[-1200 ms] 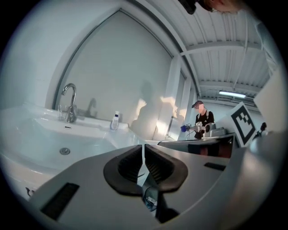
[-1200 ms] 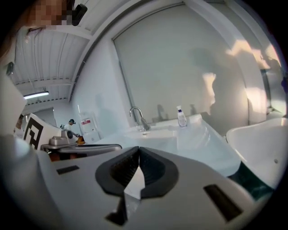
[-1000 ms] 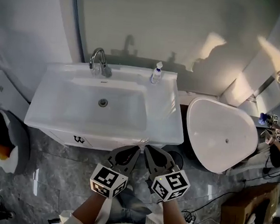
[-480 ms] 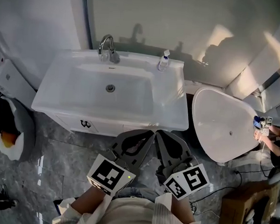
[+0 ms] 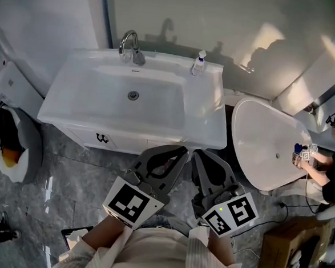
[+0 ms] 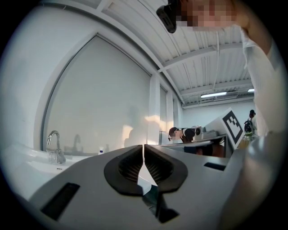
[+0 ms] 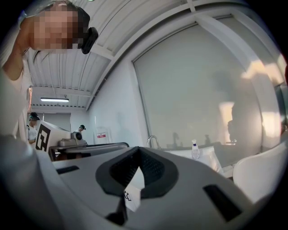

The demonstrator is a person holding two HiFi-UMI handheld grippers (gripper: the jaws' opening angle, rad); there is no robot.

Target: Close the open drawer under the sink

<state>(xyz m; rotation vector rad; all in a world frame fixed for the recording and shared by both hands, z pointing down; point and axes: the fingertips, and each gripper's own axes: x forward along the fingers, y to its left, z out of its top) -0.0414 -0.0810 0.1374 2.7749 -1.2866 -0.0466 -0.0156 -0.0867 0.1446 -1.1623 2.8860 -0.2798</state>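
The drawer front (image 5: pixel 116 142) shows as a thin white strip under the front rim of the sink (image 5: pixel 72 104), with a small dark mark on it. From this steep angle I cannot tell whether it sits flush. Both grippers are held side by side just in front of it, close to the person's body. The left gripper (image 5: pixel 181 151) has its jaws pressed together at the tips with nothing between them, and the right gripper (image 5: pixel 197 154) is the same: closed and empty. Neither touches the cabinet. Grey marble floor (image 5: pixel 67 178) lies bare to the left. A white oval fixture (image 5: pixel 267 146) crowds the right side, and a lined bin (image 5: pixel 9 148) stands far left.
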